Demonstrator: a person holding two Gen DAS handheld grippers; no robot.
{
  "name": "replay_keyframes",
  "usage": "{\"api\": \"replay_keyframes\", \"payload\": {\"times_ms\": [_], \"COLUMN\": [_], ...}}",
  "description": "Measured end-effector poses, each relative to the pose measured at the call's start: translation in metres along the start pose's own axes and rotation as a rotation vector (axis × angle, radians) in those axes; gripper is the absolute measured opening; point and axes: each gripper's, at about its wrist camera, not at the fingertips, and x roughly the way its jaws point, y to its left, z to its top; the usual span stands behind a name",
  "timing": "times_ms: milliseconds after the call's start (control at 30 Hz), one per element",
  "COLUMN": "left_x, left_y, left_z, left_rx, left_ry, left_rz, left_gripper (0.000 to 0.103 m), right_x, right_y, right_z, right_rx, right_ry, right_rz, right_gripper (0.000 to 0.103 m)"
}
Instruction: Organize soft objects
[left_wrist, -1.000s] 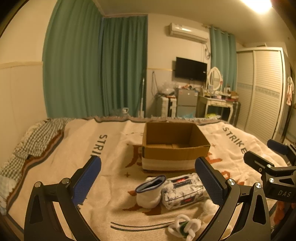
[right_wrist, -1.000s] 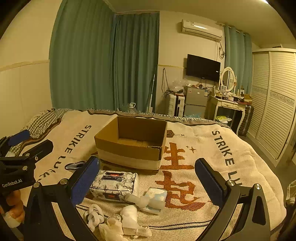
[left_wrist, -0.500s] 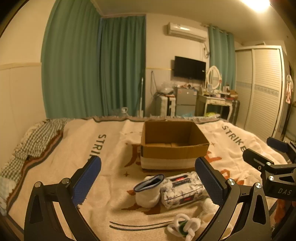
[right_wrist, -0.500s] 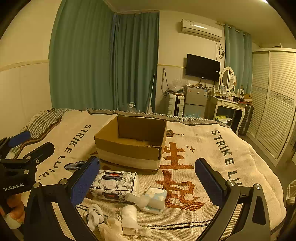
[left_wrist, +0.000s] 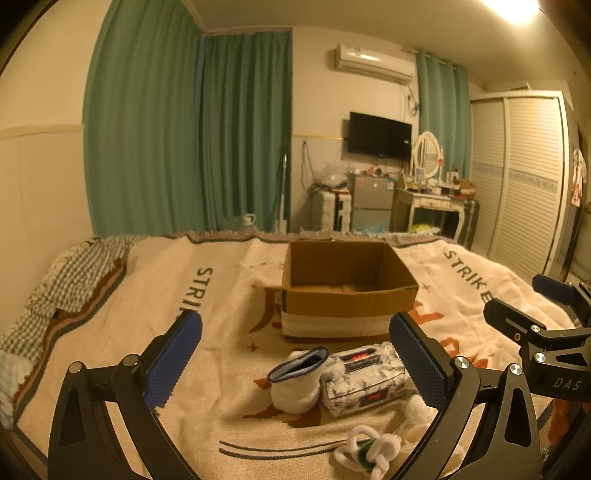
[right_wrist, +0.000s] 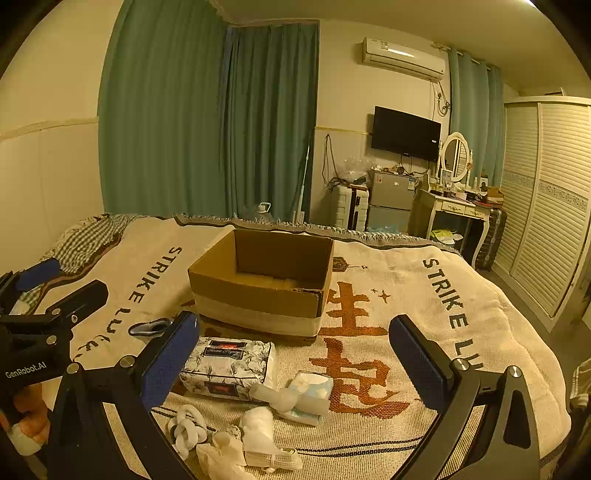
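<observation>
With both grippers spread wide and holding nothing, lower the left gripper (left_wrist: 295, 365) squarely over the near sock (left_wrist: 297, 384), then carry it to the far cardboard box (left_wrist: 347, 291)

One cardboard box (right_wrist: 258, 284), one tissue pack (right_wrist: 229, 365), one knotted rope (right_wrist: 186, 430) (socks too jumbled to count).

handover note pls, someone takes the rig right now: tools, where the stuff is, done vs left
Left tool: open, holds nothing, above the blanket.
Right tool: open, holds nothing.
Cardboard box: upright on the blanket, nothing visible inside.
In front of the box, all loose: tissue pack, white sock with blue cuff, small blue-white packet, white knotted cord, white cloth pieces.
Done: nothing boxed.
Left: every item, likely into the box.
</observation>
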Motion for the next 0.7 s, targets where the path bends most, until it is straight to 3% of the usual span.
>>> {"api": "replay_keyframes", "payload": {"times_ms": [433, 700], "left_x": [-0.009, -0.034], "left_y": [-0.002, -0.003], "left_z": [0.007, 0.020], "left_rx": [-0.006, -0.035], "left_ry": [-0.017, -0.021], "left_rz": [-0.013, -0.031], "left_gripper": [0.103, 0.103], "right_x": [-0.007, -0.038], "right_y": [0.002, 0.007], "right_z": [0.002, 0.010], "right_rx": [-0.022, -0.064], "right_ry": [0.004, 0.008], "right_rz": [-0.022, -0.061], "right_gripper": [0.103, 0.103]}}
